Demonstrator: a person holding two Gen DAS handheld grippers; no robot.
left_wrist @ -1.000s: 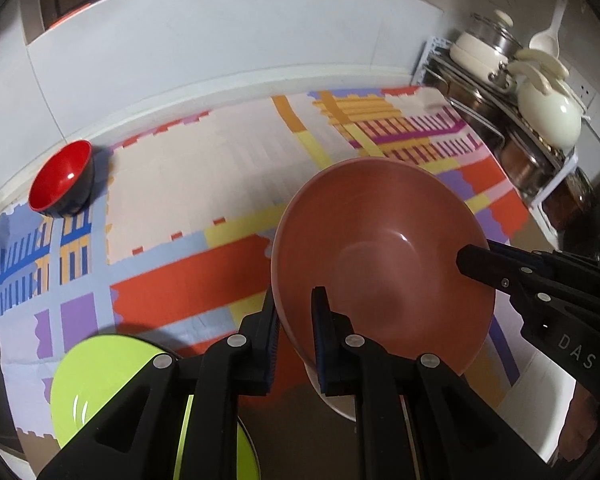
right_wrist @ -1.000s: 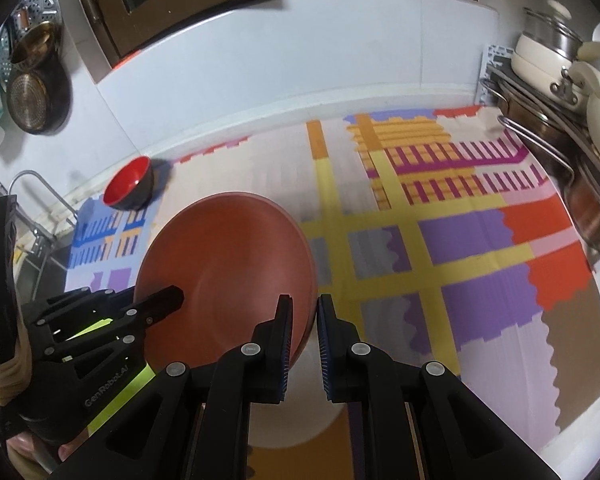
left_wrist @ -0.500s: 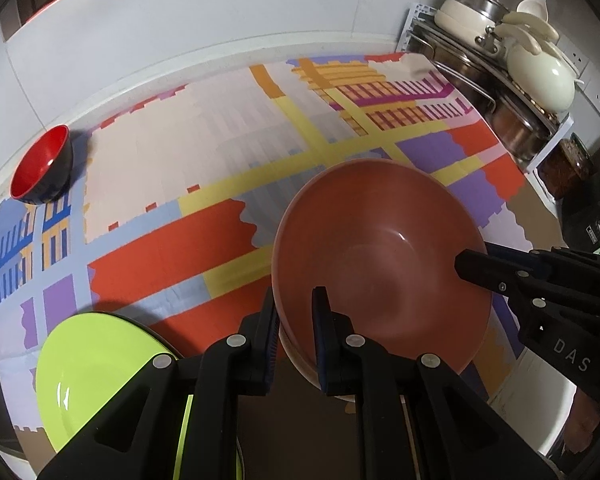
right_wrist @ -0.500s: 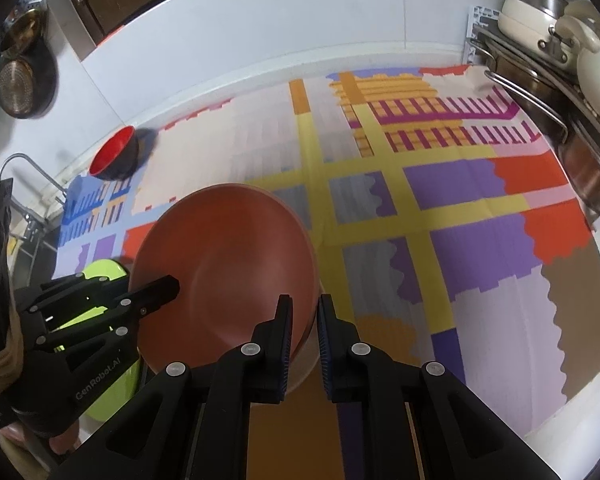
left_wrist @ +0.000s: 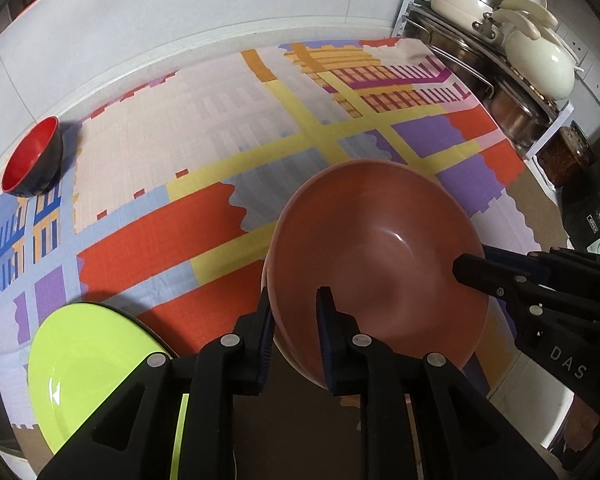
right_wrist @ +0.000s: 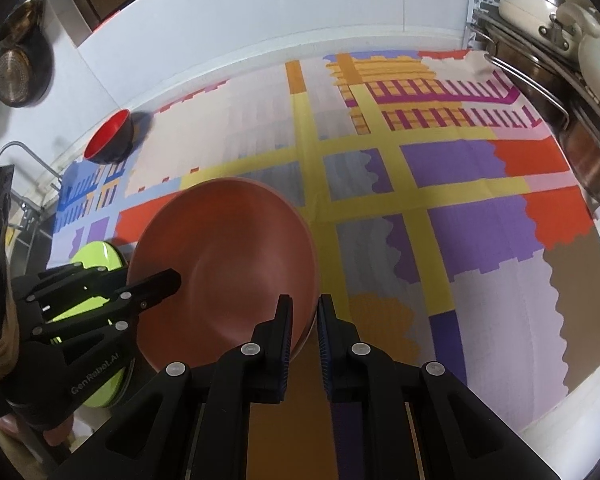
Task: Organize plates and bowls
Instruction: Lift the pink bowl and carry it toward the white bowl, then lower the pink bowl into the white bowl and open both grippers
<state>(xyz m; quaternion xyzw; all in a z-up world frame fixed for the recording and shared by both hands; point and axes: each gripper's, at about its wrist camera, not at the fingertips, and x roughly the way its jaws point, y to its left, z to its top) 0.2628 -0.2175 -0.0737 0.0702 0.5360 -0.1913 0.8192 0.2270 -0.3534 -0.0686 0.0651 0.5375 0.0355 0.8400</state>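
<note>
Terracotta bowl [left_wrist: 380, 264] sits between both grippers on the patterned tabletop cloth [left_wrist: 204, 240]. Left gripper [left_wrist: 294, 320] jaws have just been opening, its rim between them; right gripper [right_wrist: 303, 320] jaws pinch the opposite rim. Lime plate [left_wrist: 92, 364] lies left of the left jaws, with a red bowl [left_wrist: 32, 160] far beyond.

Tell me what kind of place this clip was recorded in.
Most likely a home kitchen counter. A rack of stacked pots, with a cream lidded pot on top, stands at the right, a tiled wall runs behind, and a faucet shows at the left edge.
</note>
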